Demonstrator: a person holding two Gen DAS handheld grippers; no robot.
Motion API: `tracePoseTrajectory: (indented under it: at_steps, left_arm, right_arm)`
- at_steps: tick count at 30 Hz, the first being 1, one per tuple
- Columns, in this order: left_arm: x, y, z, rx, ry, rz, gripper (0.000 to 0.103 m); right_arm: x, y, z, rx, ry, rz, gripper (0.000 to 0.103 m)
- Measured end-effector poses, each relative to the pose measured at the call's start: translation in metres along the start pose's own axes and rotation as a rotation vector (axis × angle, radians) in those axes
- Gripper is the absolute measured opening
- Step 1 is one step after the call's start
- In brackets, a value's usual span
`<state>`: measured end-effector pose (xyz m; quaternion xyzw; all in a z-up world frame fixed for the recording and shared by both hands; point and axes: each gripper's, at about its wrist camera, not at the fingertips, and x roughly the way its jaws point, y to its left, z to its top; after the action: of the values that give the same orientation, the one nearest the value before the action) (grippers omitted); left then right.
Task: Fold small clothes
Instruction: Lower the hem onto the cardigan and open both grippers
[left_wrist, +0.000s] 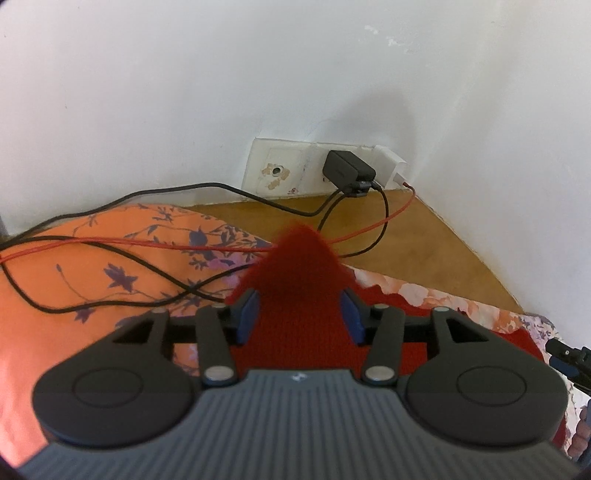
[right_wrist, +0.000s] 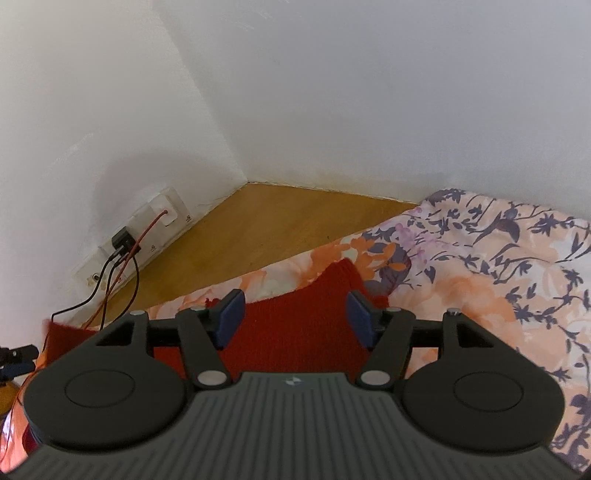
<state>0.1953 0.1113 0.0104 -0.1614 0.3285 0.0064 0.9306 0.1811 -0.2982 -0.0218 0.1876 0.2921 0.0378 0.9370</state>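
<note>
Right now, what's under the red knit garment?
The floral bedsheet shows around the red knit garment and presumably continues beneath. Anything else directly under it is covered.

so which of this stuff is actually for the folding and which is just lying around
For the folding:
red knitted garment
left gripper, open, fingers either side of the cloth
right gripper, open, over the same garment

Just lying about:
floral bedsheet
orange pillow
black charger in the wall socket
black cables
red cable
</note>
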Motion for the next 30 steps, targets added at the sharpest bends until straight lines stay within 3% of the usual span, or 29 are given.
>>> tracePoseTrajectory:
  at_steps: [8, 12, 16, 24, 30]
  left_arm:
    - [-0.014, -0.006, -0.012, 0.042, 0.027, 0.032, 0.051]
    - [-0.022, -0.008, -0.022, 0.067, 0.056, 0.055, 0.051]
    - [-0.03, -0.009, -0.033, 0.091, 0.093, 0.088, 0.051]
    - [-0.046, -0.009, -0.056, 0.104, 0.142, 0.126, 0.051]
    - [-0.054, -0.014, -0.066, 0.111, 0.177, 0.14, 0.051]
  right_arm:
    - [-0.031, -0.006, -0.013, -0.014, -0.031, -0.007, 0.07]
    - [-0.046, -0.019, -0.017, 0.027, -0.045, -0.017, 0.083]
    - [-0.055, -0.034, -0.023, 0.06, -0.036, -0.021, 0.087]
    - [-0.05, -0.067, -0.042, 0.193, 0.091, 0.063, 0.088]
    - [-0.035, -0.072, -0.058, 0.248, 0.193, 0.176, 0.088]
